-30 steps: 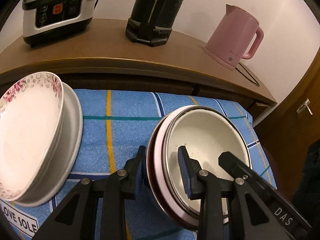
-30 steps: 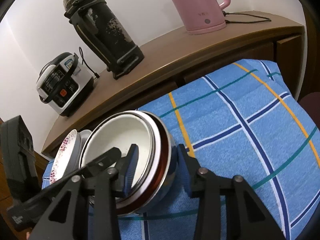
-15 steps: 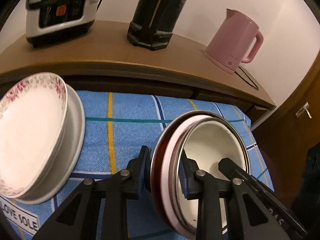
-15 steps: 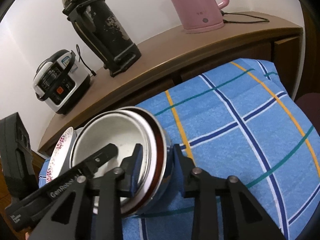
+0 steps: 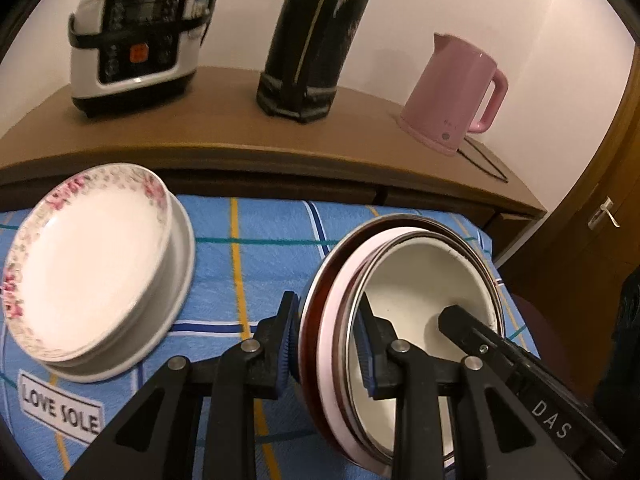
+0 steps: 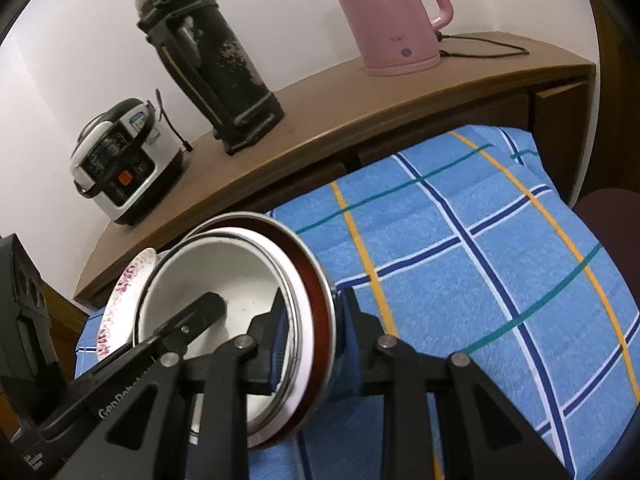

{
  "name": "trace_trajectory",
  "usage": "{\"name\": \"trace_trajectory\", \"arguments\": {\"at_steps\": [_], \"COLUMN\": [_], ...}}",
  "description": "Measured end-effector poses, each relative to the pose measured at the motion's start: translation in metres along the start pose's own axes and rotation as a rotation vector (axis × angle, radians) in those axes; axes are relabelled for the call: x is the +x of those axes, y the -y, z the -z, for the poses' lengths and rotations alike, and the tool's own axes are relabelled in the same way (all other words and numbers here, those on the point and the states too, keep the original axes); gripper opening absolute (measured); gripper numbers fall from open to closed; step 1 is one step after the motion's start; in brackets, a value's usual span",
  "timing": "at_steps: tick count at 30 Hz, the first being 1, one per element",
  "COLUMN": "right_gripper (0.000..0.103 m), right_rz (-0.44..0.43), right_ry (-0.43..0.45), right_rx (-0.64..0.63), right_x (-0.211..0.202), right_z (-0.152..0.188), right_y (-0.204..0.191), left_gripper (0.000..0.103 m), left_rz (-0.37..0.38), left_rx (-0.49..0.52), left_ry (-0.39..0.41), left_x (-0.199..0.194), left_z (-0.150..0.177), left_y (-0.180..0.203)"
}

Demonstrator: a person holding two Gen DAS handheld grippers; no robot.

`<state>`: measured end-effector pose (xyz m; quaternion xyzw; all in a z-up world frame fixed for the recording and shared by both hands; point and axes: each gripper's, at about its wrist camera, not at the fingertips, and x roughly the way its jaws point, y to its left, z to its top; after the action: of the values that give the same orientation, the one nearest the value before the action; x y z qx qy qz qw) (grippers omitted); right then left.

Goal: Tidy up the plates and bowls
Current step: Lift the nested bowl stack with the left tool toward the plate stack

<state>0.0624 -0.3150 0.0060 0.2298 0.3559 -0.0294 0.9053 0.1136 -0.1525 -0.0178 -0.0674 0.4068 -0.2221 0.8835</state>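
Bowls (image 5: 424,300), nested as one stack, hang tilted above the blue checked cloth (image 5: 272,232), since the left gripper (image 5: 326,344) and right gripper (image 6: 312,344) each clamp opposite rims. Both jaws have just been closing on the stack, probably to carry it toward the floral plates (image 5: 88,256) nearby.

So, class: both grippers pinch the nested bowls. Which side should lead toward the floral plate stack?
Left: the left hand-held gripper grips the nested bowls' rim nearest the floral plate stack.

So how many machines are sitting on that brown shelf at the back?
3. The white-and-black rice cooker is on the left, the tall black flask-like appliance stands in the middle, and the pink plastic electric kettle is on the right. None looks hidden.
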Motion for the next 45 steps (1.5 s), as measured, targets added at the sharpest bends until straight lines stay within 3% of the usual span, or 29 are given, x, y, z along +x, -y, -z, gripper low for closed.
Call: {"name": "trace_trajectory", "arguments": {"at_steps": [19, 45], "right_gripper": [0.024, 0.024], "right_rz": [-0.07, -0.177], "right_ry": [0.013, -0.005], "right_rx": [-0.141, -0.262], "right_x": [-0.031, -0.012], "right_z": [0.021, 0.036], "right_y": [-0.084, -0.201], "left_gripper": [0.03, 0.03], "left_rz": [-0.053, -0.168], "left_rx": [-0.086, -0.175], "left_ry": [0.083, 0.187], "left_x": [-0.077, -0.134], "left_z": [0.011, 0.003], "left_y": [-0.057, -0.15]}}
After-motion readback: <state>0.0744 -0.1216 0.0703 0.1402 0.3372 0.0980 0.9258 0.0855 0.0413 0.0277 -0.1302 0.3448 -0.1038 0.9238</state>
